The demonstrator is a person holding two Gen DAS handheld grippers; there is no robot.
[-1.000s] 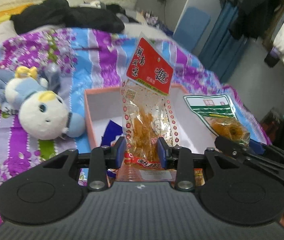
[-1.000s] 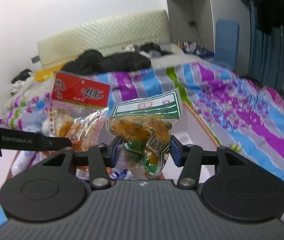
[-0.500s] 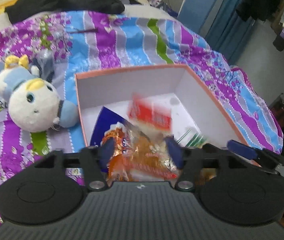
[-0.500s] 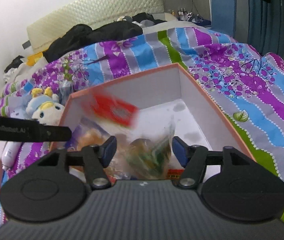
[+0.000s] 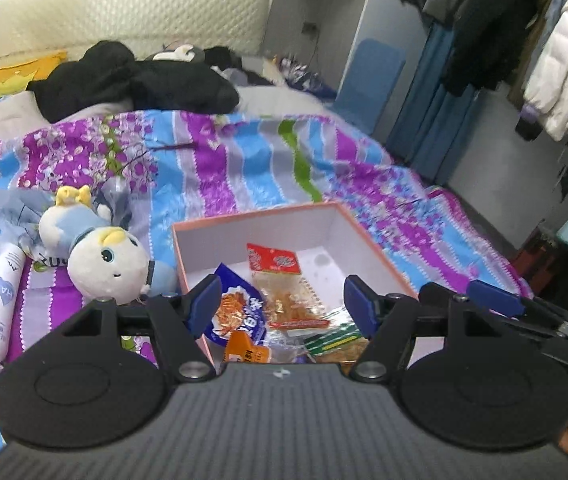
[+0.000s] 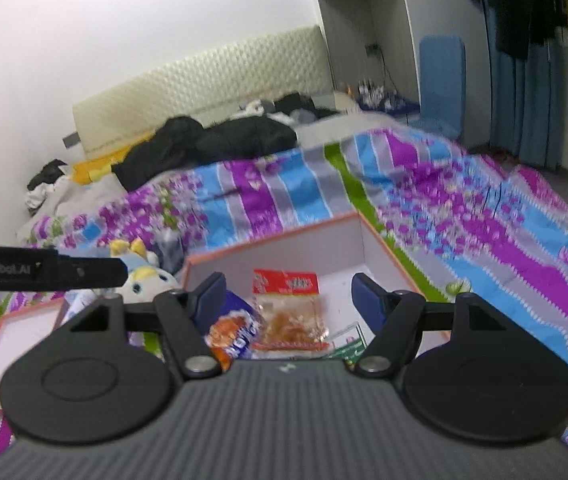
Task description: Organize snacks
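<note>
On the bed, a pink-rimmed box (image 5: 368, 240) is seen open on the striped floral quilt (image 5: 244, 168), with the snacks gathered inside it: a red-topped clear packet (image 5: 284, 284) lies flat on the box floor, a blue packet (image 5: 240, 308) is leaned against the left wall, an orange packet (image 5: 246, 350) sits at the near edge, and a green-striped packet (image 5: 334, 338) is partly hidden behind the left claw (image 5: 284, 306). The left claw is held wide apart above the box with nothing gripped; the right claw (image 6: 290, 300) is opening a little further, and nothing is pressed between its pads either. A plush toy (image 5: 104, 258) and a white tube (image 5: 0, 300) lie just beside the box. The release appears finished, so both claws are best lifted straight clear, without the packets being snagged, before any remaining snack is sought.
</note>
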